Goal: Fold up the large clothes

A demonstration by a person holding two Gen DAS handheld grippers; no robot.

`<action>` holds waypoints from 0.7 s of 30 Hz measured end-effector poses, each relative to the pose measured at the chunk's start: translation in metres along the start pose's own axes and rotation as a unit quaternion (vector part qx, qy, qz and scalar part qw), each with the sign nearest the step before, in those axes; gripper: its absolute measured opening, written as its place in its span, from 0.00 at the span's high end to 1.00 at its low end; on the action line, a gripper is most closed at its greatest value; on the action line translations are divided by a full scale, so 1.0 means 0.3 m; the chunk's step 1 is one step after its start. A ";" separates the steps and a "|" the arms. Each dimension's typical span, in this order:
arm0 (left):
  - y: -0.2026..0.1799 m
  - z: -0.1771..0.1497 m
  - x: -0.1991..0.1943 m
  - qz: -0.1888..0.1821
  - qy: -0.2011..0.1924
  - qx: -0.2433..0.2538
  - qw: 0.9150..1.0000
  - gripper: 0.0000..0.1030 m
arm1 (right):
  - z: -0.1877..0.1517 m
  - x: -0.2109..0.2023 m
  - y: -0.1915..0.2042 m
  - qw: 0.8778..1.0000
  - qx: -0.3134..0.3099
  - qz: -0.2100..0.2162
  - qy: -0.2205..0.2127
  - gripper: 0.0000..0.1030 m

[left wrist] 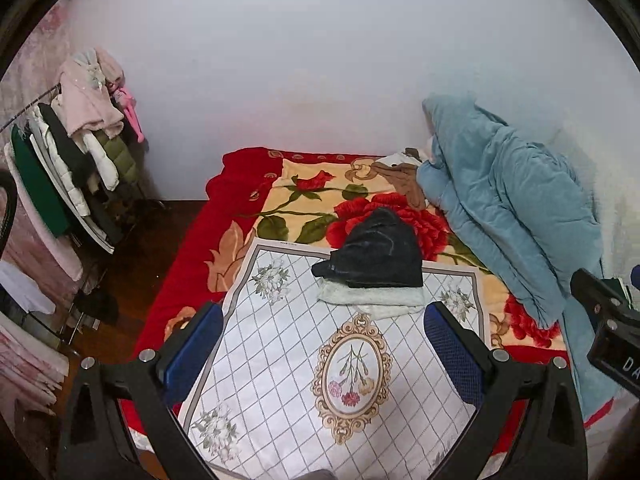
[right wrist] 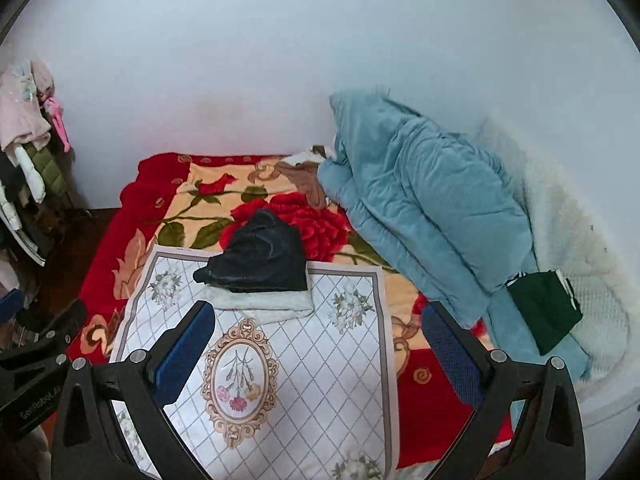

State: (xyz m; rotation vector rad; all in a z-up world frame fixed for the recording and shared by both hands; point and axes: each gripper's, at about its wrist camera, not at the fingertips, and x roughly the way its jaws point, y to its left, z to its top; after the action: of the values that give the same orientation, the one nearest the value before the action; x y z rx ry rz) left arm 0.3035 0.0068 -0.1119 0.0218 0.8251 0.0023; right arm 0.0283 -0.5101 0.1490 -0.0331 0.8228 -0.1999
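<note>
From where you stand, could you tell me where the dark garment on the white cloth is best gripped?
Probably the narrow bunched corner of the dark garment sticking out at its left, taken from the near left. It lifts off the pale folded piece beneath, so the fingers can close on it alone.

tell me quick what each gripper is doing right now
Left gripper: open, holding nothing.
Right gripper: open, holding nothing.

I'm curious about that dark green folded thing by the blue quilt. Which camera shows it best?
The right wrist view: the dark green folded garment lies in full sight, partly on the blue quilt. In the left wrist view only a sliver peeks out behind the right hand-held gripper's black body.
</note>
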 end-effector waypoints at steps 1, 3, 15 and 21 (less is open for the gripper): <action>0.004 -0.006 -0.019 0.000 -0.003 0.001 1.000 0.00 | -0.005 -0.034 -0.008 1.000 0.000 0.001 -0.004 0.00; 0.003 -0.013 -0.064 0.001 -0.011 0.002 1.000 0.00 | -0.015 -0.094 -0.021 1.000 0.001 0.003 -0.010 0.00; 0.001 -0.046 -0.208 0.003 -0.043 -0.007 0.999 0.00 | -0.050 -0.295 -0.070 0.999 0.002 0.011 -0.044 0.00; -0.006 -0.054 -0.242 0.007 -0.063 -0.007 0.998 0.00 | -0.061 -0.330 -0.076 0.999 -0.001 0.011 -0.049 0.00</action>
State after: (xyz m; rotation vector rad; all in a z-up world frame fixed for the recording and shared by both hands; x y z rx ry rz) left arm 0.2423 0.0046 -0.0697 0.0147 0.6992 0.0189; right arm -0.0545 -0.5128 0.2106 -0.0364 0.7253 -0.1753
